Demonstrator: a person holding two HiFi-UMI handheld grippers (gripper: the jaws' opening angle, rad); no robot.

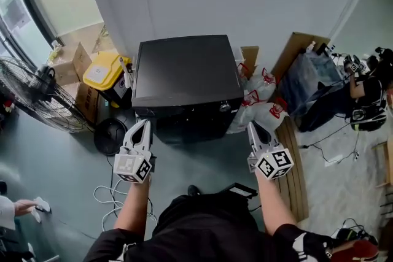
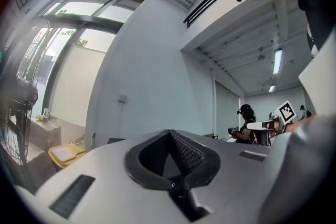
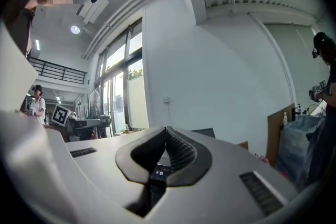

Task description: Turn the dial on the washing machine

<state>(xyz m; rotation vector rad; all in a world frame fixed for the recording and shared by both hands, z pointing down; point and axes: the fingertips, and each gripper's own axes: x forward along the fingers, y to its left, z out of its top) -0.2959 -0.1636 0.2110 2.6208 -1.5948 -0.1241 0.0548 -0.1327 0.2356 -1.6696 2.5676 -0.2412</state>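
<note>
The black washing machine (image 1: 184,73) stands against the white wall, and its small silver dial (image 1: 225,107) sits on the front panel at the right. My left gripper (image 1: 143,124) hangs in front of the machine's left front corner, shut with nothing in it. My right gripper (image 1: 252,126) is just right of the machine and a little nearer than the dial, also shut and empty. In the right gripper view a lit display (image 3: 159,172) shows in the small hole behind the closed fingertips (image 3: 173,140). The left gripper view shows closed fingertips (image 2: 181,144) before the wall.
A standing fan (image 1: 37,95) and a yellow bin (image 1: 103,69) with cardboard boxes are at the left. White bags (image 1: 261,101) and a wooden board (image 1: 296,159) lie right of the machine. Cables (image 1: 110,196) trail on the floor. A seated person (image 1: 368,92) is at far right.
</note>
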